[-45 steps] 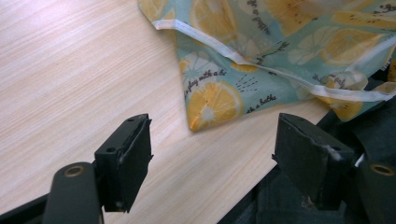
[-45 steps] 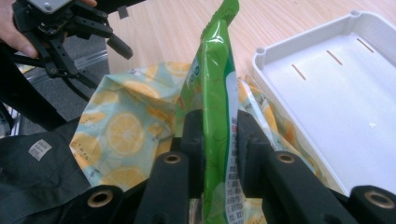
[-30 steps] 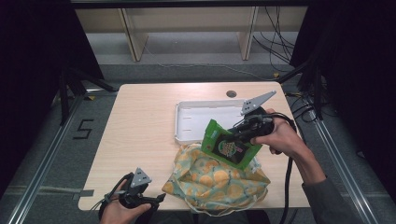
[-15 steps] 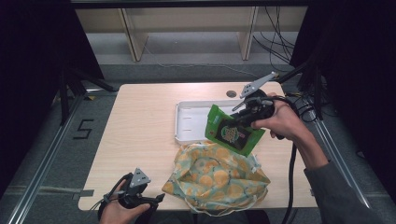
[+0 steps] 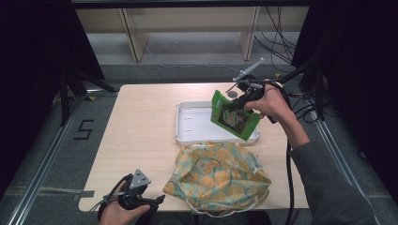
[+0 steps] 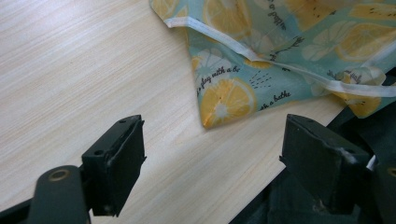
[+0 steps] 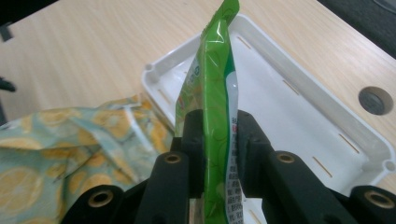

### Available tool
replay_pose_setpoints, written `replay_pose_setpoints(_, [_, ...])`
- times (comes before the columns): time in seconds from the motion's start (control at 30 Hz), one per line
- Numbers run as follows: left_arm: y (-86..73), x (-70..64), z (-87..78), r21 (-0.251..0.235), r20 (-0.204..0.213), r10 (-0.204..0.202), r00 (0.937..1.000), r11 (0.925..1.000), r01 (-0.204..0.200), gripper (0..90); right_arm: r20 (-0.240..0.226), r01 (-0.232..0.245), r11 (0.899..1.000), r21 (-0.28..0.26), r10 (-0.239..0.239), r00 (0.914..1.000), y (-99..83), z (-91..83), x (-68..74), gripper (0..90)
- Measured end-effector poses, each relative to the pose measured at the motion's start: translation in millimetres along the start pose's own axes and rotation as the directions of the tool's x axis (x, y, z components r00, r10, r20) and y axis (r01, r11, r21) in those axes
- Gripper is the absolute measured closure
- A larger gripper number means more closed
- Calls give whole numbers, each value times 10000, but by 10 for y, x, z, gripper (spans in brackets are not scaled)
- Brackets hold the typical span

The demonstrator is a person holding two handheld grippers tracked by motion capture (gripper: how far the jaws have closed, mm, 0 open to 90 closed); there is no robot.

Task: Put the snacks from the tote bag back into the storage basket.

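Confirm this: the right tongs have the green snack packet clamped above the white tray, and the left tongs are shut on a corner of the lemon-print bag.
Not quite. The left tongs are open, jaws spread apart over bare table, short of the lemon-print bag, as the left gripper view shows. The right tongs do clamp the green snack packet above the white tray.

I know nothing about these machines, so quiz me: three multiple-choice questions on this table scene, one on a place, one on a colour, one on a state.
1. Where is the green snack packet?
A. Held above the white tray
B. Inside the bag
C. On the floor

2. What fruit pattern does the fabric bag carry?
A. Red cherries
B. Yellow lemon slices
C. Purple grapes

3. How are the left gripper jaws?
A. Clamped on the bag
B. Apart, holding nothing
C. Closed on the tray

Answers: 1 A, the right gripper pinches it over the tray. 2 B, lemons on teal. 3 B, bare table shows between them.
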State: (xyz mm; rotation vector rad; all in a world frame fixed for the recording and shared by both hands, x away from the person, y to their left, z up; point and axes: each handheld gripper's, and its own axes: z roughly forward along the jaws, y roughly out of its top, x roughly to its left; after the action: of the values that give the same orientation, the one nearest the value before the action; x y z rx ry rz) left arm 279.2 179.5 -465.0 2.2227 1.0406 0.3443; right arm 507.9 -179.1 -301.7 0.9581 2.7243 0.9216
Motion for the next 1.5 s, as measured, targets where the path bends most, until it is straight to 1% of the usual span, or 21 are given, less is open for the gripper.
replay_pose_setpoints(0.03, [-3,-4,2,-37,-25,-85,10000,10000,85,209,191,76,10000,-50,-75,9998,15,29,-42,769])
replay_pose_setpoints(0.3, [-19,1,-17,0,22,89,10000,10000,-89,209,872,-764,9971,49,757,9933,89,225,-300,769])
replay_pose_setpoints(0.33, [-25,-13,-7,-64,50,-147,9999,9999,147,209,965,-904,9959,35,897,9913,90,256,-334,769])
replay_pose_setpoints(0.5, [-27,-7,-21,-20,90,94,9999,10000,-93,209,1332,-1231,9924,62,1212,9837,104,389,-501,769])
replay_pose_setpoints(0.63, [-32,-9,-20,-8,89,163,9998,9999,-163,209,1672,-1634,9865,88,1597,9729,114,490,-601,769])
replay_pose_setpoints(0.67, [-34,-16,-14,-17,122,97,9999,10000,-97,209,1788,-1572,9875,91,1531,9719,115,512,-636,769])
replay_pose_setpoints(0.7, [-38,-29,0,-77,133,-96,9999,9999,97,209,1866,-1878,9820,173,1814,9656,118,533,-643,769])
replay_pose_setpoints(0.73, [-37,-34,2,-68,155,-100,9998,9999,101,209,1975,-1811,9834,144,1747,9646,118,554,-682,769])
replay_pose_setpoints(0.8, [-29,-25,-8,-1,148,185,9997,9998,-185,209,2114,-2035,9789,183,1952,9577,121,597,-718,769])
replay_pose_setpoints(0.9, [-31,-28,-9,13,155,183,9997,9998,-183,209,2295,-2264,9737,265,2145,9494,127,659,-760,769])
replay_pose_setpoints(0.97, [-30,-33,-5,-6,160,175,9997,9998,-174,209,2422,-2179,9758,203,2067,9480,127,707,-817,769])
replay_pose_setpoints(1.03, [-35,-44,4,-47,190,-14,9998,10000,14,209,2426,-2445,9695,144,2339,9415,135,738,-831,769])
replay_pose_setpoints(1.13, [-28,-35,-5,-4,209,241,9995,9997,-241,209,2509,-2508,9680,47,2416,9374,139,790,-891,769])
replay_pose_setpoints(1.17, [-29,-38,-5,-15,223,236,9995,9997,-235,209,2632,-2626,9649,-10,2536,9308,142,811,-910,769])
replay_pose_setpoints(1.23, [-30,-45,-4,-25,245,217,9995,9998,-216,209,2636,-2679,9633,-163,2626,9282,145,826,-941,769])
replay_pose_setpoints(1.3, [-30,-53,7,-43,256,133,9996,9999,-132,209,2589,-2979,9542,-288,2949,9198,149,842,-950,769])
replay_pose_setpoints(1.33, [-34,-59,13,-45,261,29,9997,10000,-28,209,2705,-2887,9567,-372,2878,9187,148,856,-980,769])
replay_pose_setpoints(1.37, [-34,-60,14,-40,267,46,9996,10000,-45,209,2779,-2645,9636,-392,2648,9234,137,870,-1005,769])
replay_pose_setpoints(1.4, [-33,-60,18,-24,220,78,9997,10000,-77,209,2760,-2845,9576,-467,2861,9176,143,881,-1008,769])
replay_pose_setpoints(1.43, [-33,-60,16,-23,233,96,9997,10000,-95,209,2847,-2868,9569,-457,2876,9144,141,900,-1015,769])
replay_pose_setpoints(1.5, [-34,-59,14,-12,218,111,9997,9999,-110,209,2873,-2717,9608,-545,2757,9173,140,919,-1047,769])
